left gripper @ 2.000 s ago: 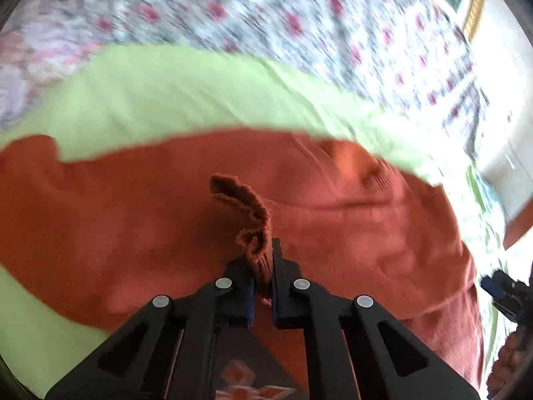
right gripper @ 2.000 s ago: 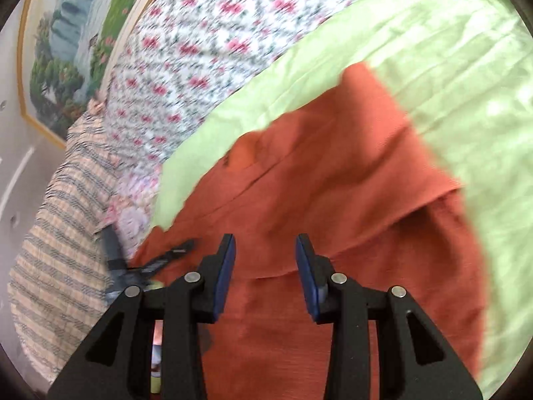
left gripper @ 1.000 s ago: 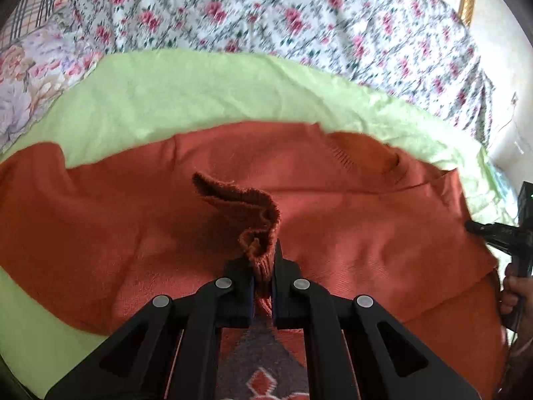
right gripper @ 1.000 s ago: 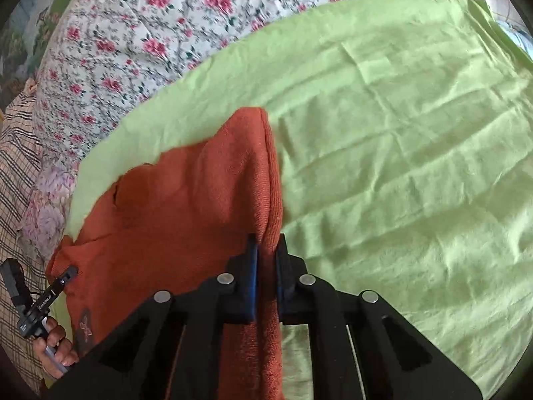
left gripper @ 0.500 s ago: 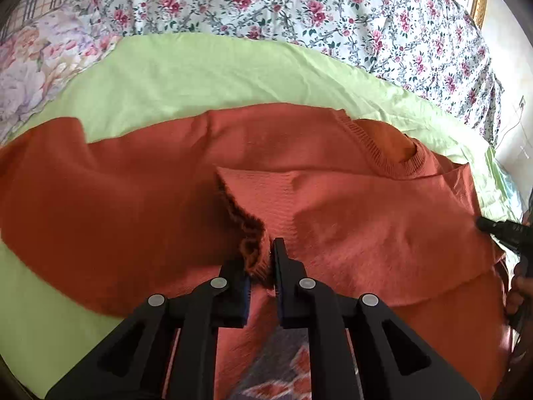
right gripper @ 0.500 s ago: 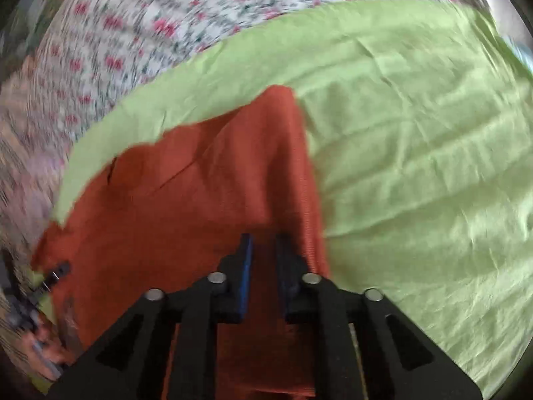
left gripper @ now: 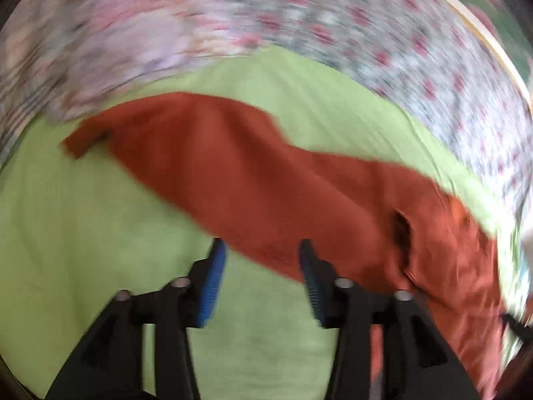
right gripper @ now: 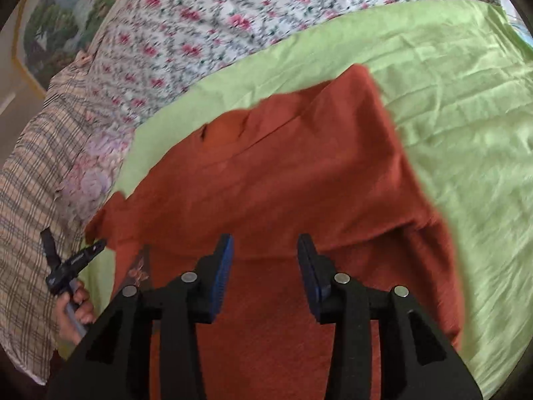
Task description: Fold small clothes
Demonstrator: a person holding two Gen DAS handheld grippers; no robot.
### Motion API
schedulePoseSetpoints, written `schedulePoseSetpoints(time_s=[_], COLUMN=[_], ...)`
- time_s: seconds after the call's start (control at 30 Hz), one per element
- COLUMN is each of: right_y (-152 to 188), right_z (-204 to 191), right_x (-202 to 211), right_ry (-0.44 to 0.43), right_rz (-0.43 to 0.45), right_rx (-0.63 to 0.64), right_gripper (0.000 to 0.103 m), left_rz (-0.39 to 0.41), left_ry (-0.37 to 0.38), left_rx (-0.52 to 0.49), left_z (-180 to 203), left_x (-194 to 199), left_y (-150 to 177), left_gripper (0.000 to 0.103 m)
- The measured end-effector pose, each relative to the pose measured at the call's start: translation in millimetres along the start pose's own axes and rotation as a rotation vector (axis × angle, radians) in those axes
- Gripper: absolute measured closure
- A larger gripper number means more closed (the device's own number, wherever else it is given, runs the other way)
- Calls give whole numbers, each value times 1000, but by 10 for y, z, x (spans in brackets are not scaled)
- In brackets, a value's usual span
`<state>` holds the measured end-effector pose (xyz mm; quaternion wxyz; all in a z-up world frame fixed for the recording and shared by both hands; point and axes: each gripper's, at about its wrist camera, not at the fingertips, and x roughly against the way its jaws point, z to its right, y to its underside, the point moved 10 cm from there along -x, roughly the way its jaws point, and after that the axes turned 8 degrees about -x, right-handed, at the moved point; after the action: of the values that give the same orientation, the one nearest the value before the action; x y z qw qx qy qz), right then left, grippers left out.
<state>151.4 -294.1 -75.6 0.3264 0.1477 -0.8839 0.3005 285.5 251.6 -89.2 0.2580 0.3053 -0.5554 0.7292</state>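
Note:
A rust-orange knit sweater [right gripper: 293, 183] lies on a light green sheet [right gripper: 466, 100], with its sleeves folded in over the body and its neck opening [right gripper: 213, 133] at the far side. My right gripper [right gripper: 265, 266] is open and empty, just above the sweater's lower part. In the blurred left wrist view the sweater [left gripper: 266, 180] stretches from upper left to lower right. My left gripper [left gripper: 261, 270] is open and empty at the sweater's near edge, over the green sheet [left gripper: 83, 233]. The left gripper also shows in the right wrist view [right gripper: 70, 263], held in a hand.
A floral bedspread [right gripper: 216, 26] lies beyond the green sheet. A plaid cloth [right gripper: 30, 183] lies at the left. A framed landscape picture [right gripper: 63, 6] hangs on the wall behind.
Both grippers have opened and let go of the sweater folds they held. The left gripper has swung left, off the sweater, and its view is motion-blurred. The right gripper has pulled back.

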Motion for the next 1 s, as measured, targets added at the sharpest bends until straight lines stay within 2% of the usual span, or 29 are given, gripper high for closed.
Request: schedulePoseSetpoints(time_s=[0.03,0.1,0.17,0.2,0.27,0.33,0.43,0.47,0.5,0.57,0.67,0.8,0.93,1.0], right_y=[64,213,328,379,423,440,452,460,464,483,505,487,462,451], right_z=[-37,-126,-197,-228,-273,-308,-325,-331,-342,-356,-374,-376,-349,-322], right_x=[-5,-39,-73,-100,-145,-183,-217,-233,-248,-265,-265,-236,-182,-143], right_ry=[-5,-13,-18,-17,-18,-17,-16,-16,-16,-16,-15,-20,-28,-32], right_rz=[-9,-37,-62,-79,-97,-105,-113,-119,-122,-129,-133,-122,-105,-95], right_rx=[5,18,31,40,49,50,40,40,40,39,46,46,35,27], right_gripper=[61,61,61,61,61,61,61,61,61,61,61,61,61,61], left_rz=[7,32,52,61,79,88,66,63,68,69,92,149,195,207], left_ry=[-13,-31,-6,6,32,69,52,43,36,41,6,-22,11,57], left_rx=[41,140,228,276,380,441,499,510,515,499,447,311,172,104], left_z=[-161,-549,-812,-950,-1216,-1391,-1610,-1663,-1712,-1734,-1688,-1330,-660,-203], left_x=[8,16,-3,-29,-110,-195,-413,-482,-545,-601,-542,-254,51,155], left_y=[-42,-171,-298,-367,-508,-640,-755,-784,-827,-882,-957,-1054,-1084,-1050], left_gripper=[39,35,24,22,22,21,22,26,39,90,97,99,99,99])
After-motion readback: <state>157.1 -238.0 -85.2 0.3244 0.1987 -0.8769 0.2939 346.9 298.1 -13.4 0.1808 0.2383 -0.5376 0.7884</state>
